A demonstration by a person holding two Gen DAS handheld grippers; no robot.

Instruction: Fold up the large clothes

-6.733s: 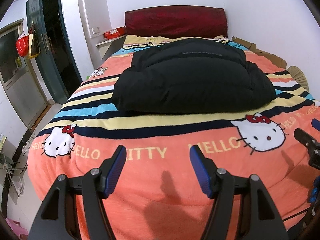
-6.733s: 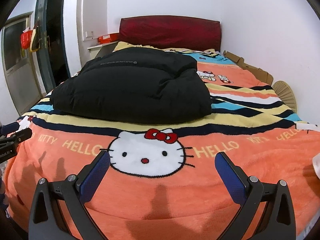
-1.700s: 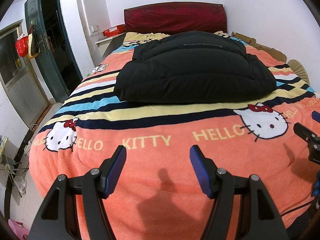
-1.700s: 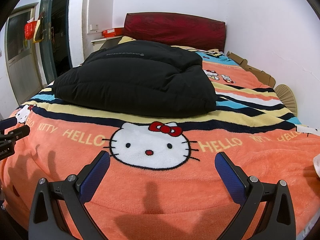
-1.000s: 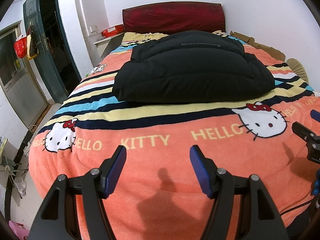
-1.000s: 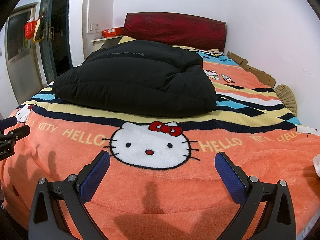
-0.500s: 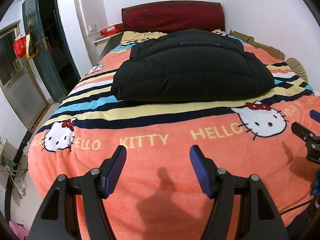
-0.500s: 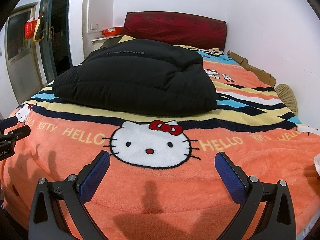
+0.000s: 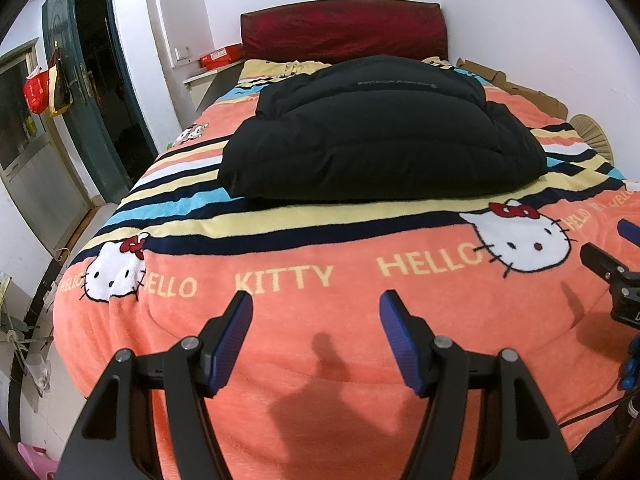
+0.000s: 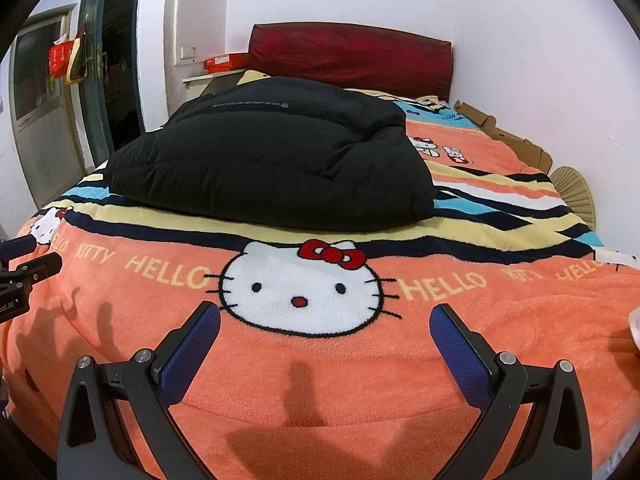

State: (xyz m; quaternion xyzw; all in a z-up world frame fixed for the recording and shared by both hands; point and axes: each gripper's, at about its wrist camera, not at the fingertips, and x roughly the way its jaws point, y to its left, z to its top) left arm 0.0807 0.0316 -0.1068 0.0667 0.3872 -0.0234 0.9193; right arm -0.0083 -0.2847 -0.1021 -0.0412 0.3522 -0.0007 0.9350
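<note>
— Two grippers, both yours, hang over the foot edge of the bed point(image 9: 320, 360), tilted down at its orange blanket point(image 10: 500, 320). Your left gripper point(image 9: 316, 338) has its jaws apart with nothing between them; your right gripper point(image 10: 325, 354) stands wider, also empty.

— Where is the garment?

— A black padded jacket point(image 9: 380, 140) lies in a thick bundle across the middle of the bed, on the striped part of the blanket, well apart from both grippers. It looks already folded, so you are likely holding back at the foot edge, with no grip needed.

— What can't be made out?

— Sleeves, zip and hood are tucked out of sight, so you cannot tell how neat the fold is. The jacket's far side is hidden by its own bulk. Small lettering point(image 10: 246, 103) across its top is too fine to read. Each gripper shows in the other's view only as a cut-off tip at the frame edge.
</note>
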